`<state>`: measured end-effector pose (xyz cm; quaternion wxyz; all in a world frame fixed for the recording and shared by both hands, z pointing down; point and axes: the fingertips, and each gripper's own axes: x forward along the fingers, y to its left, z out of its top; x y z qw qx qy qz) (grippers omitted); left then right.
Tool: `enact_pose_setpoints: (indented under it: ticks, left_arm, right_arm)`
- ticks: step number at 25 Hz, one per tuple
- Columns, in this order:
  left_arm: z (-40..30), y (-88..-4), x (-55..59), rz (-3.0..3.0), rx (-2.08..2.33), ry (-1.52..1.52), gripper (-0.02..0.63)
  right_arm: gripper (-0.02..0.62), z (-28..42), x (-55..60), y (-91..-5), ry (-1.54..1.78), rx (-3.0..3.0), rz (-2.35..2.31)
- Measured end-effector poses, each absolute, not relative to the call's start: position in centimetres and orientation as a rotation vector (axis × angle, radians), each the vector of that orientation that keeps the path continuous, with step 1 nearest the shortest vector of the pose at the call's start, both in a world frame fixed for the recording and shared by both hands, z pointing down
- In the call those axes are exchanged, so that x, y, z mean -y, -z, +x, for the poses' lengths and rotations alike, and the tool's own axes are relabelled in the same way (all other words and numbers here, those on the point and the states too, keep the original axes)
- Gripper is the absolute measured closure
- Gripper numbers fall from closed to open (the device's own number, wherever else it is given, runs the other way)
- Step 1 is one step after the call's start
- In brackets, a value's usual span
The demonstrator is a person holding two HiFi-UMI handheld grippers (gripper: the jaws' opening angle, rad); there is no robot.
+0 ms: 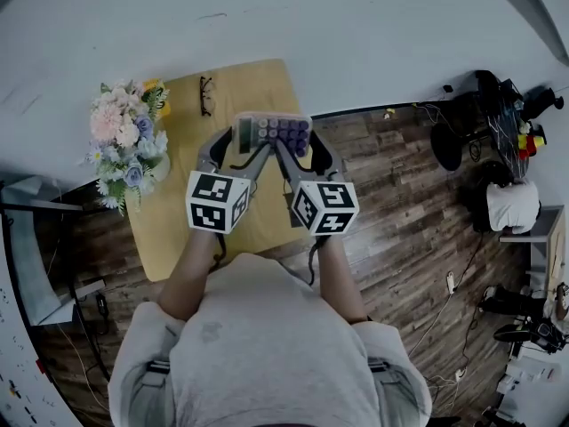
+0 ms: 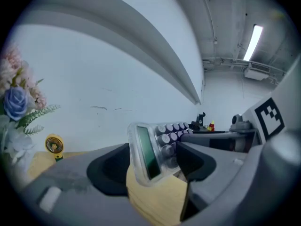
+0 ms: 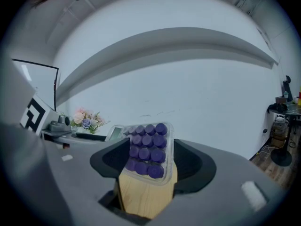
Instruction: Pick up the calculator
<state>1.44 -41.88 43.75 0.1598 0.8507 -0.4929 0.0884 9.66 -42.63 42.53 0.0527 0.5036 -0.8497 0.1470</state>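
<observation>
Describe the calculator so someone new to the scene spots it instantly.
Find the light wooden table against the white wall, flowers at its left edge, glasses at its far end. Above it, the left tongs and right tongs each clamp one end of the calculator. It alone has a clear case, round purple keys and a small greenish display.

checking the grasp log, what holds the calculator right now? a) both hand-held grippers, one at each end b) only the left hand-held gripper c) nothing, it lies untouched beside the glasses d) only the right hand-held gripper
a: the calculator sits between the jaws of the left hand-held gripper at its screen end and of the right hand-held gripper at its purple-key end.
</observation>
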Motion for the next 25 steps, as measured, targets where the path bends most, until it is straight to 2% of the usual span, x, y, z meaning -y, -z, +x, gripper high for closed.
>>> enact_pose_setpoints:
  ticks: [25]
  left_arm:
    - [5.6, -34.8, 34.9, 2.663, 1.464, -0.162, 0.296]
  right_arm:
    - [0.304, 13.8, 34.9, -33.4, -0.141, 2.711, 1.649]
